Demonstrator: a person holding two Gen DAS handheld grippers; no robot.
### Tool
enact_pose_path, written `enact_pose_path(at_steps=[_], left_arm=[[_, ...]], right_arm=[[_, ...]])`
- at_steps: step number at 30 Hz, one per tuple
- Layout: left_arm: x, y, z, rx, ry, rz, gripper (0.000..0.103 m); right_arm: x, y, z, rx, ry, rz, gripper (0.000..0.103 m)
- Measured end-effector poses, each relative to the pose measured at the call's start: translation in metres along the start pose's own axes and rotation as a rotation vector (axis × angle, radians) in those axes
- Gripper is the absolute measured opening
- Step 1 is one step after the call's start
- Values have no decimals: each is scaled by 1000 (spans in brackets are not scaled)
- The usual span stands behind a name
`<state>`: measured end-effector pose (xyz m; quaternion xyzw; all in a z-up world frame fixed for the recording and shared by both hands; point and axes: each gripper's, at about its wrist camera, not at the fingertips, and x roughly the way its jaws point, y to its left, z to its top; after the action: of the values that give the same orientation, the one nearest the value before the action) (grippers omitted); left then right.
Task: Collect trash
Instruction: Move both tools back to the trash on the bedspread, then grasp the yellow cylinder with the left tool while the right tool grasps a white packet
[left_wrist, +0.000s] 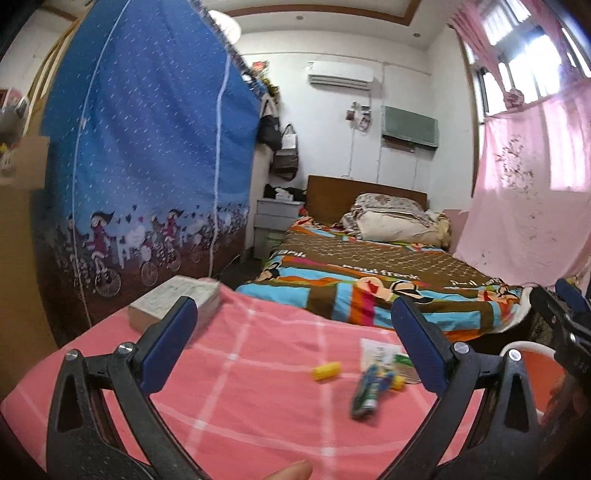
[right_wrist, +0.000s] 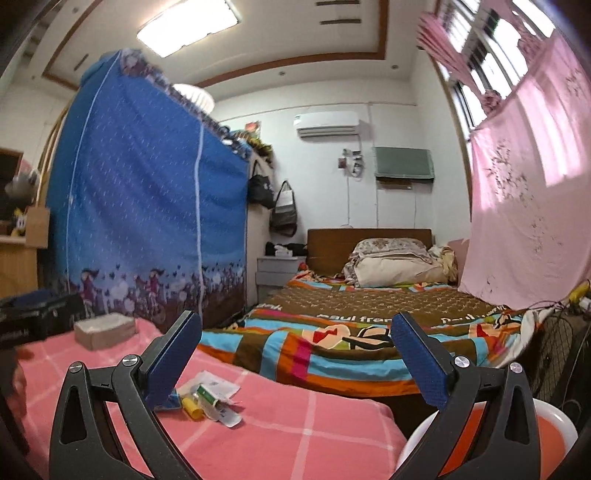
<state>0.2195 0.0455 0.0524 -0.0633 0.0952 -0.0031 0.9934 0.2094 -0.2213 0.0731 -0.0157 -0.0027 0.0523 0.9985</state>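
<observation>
**Mia:** What could go wrong here?

**Ben:** The trash is small and light. The yellow cap (left_wrist: 326, 370) is round, so a bump from a claw could make it roll off the bench (left_wrist: 236, 406). The blue-green wrapper (left_wrist: 369, 391) is thin and lies flat on the pink checked cloth. A claw could pinch the cloth too and drag it all along.

**Mia:** Where is the rest of the trash?

**Ben:** It sits in 1 little heap near the bench edge, on the bed (left_wrist: 369, 273) side. There is a white paper (right_wrist: 214, 384) and a green and white packet (right_wrist: 208, 397) touching it. The red bin with a white rim (right_wrist: 561, 421) is just beside the bench, low on the right. A drop from too far away could miss it.

**Mia:** Is the left claw (left_wrist: 295, 332) holding something?

**Ben:** No. It is wide open and hangs above the bench, touching nothing.

**Mia:** And the right claw (right_wrist: 295, 354)?

**Ben:** Same. It is spread wide, with nothing in it. It is over the bench edge near the bin.

**Mia:** And that grey box (left_wrist: 173, 302)?

**Ben:** It sits at the far corner, well apart from the trash.
</observation>
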Motion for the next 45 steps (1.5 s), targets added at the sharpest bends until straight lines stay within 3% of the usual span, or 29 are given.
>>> enact_pose_path(at_steps=[3, 8, 11, 18, 21, 23, 28, 33, 37, 39, 45], left_arm=[[13, 13, -1, -39, 58, -6, 103], [37, 16, -7, -21, 155, 10, 103], [57, 15, -11, -32, 252, 4, 103], [85, 4, -27, -2, 417, -57, 84], [97, 4, -31, -14, 482, -90, 75], [104, 1, -34, -27, 516, -113, 73], [116, -13, -39, -16, 580, -159, 69], [121, -22, -40, 16, 608, -153, 64], [121, -21, -38, 11, 611, -155, 44], [120, -20, -38, 3, 612, -163, 35], [112, -17, -40, -8, 606, -175, 35]], right_arm=[[11, 9, -5, -15, 37, 16, 103], [31, 18, -8, -13, 109, 52, 103], [44, 22, -11, -2, 160, 82, 103], [77, 40, -25, -53, 340, 111, 101], [88, 41, -32, -48, 410, 112, 87], [95, 38, -35, -30, 450, 116, 84], [105, 31, -42, 16, 513, 124, 82], [109, 33, -45, 17, 545, 129, 82], [113, 36, -45, 6, 561, 140, 81], [114, 40, -46, -2, 573, 160, 76], [124, 59, -52, -55, 631, 238, 58]])
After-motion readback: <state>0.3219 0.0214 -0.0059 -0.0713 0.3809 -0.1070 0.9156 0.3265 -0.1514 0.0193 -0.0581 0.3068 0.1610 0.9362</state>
